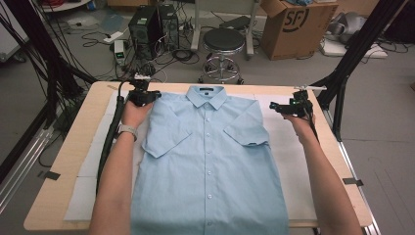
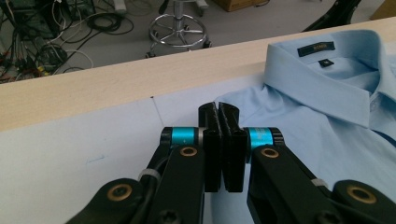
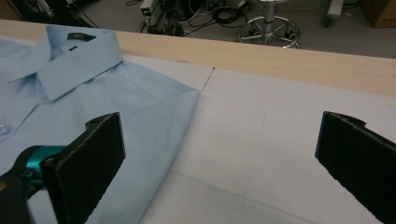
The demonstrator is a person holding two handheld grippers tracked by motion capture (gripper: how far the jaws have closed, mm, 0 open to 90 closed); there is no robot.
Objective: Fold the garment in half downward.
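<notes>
The light-blue short-sleeved shirt [image 1: 210,166] lies face-up and buttoned on the white mat [image 1: 288,161] of the desk [image 1: 63,161], both sleeves already folded inward. The left gripper [image 1: 143,97] rests at the shirt's shoulder, fingers together, with no cloth visibly pinched. The right gripper [image 1: 292,106] hovers over the mat just beside the other shoulder, fingers wide apart and empty, so folding the body seems left to do.

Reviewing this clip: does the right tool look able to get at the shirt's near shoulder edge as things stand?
Probably yes. The right tool hangs over the white mat with its jaws wide open, just beside the shirt. Nothing lies between them, and the left tool is at the shirt's far shoulder.
</notes>
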